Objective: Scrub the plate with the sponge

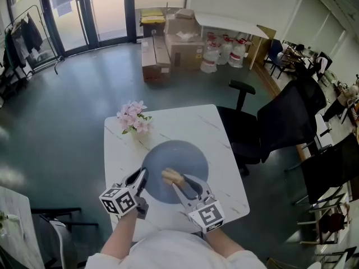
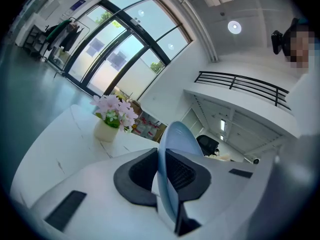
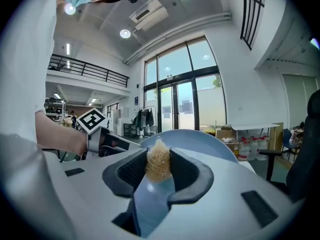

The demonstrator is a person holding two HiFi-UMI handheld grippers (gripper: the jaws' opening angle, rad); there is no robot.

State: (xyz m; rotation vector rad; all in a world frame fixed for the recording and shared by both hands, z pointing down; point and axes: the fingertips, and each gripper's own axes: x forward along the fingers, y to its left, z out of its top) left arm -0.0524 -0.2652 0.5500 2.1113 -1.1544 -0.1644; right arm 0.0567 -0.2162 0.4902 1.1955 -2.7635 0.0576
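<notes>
A pale blue plate (image 1: pixel 175 170) is held over the white marbled table (image 1: pixel 168 122). My left gripper (image 1: pixel 140 178) is shut on the plate's left rim; in the left gripper view the plate (image 2: pixel 172 149) stands edge-on between the dark pads of that gripper (image 2: pixel 162 171). My right gripper (image 1: pixel 180 181) is shut on a tan fibrous sponge (image 1: pixel 171 176), pressed against the plate's face. In the right gripper view the sponge (image 3: pixel 158 163) sits pinched in the gripper (image 3: pixel 159 166), with the plate (image 3: pixel 195 139) behind it.
A small pot of pink flowers (image 1: pixel 133 118) stands at the table's far left corner. Black office chairs (image 1: pixel 280 122) stand close to the table's right side. Cardboard boxes (image 1: pixel 168 49) are stacked on the floor further back.
</notes>
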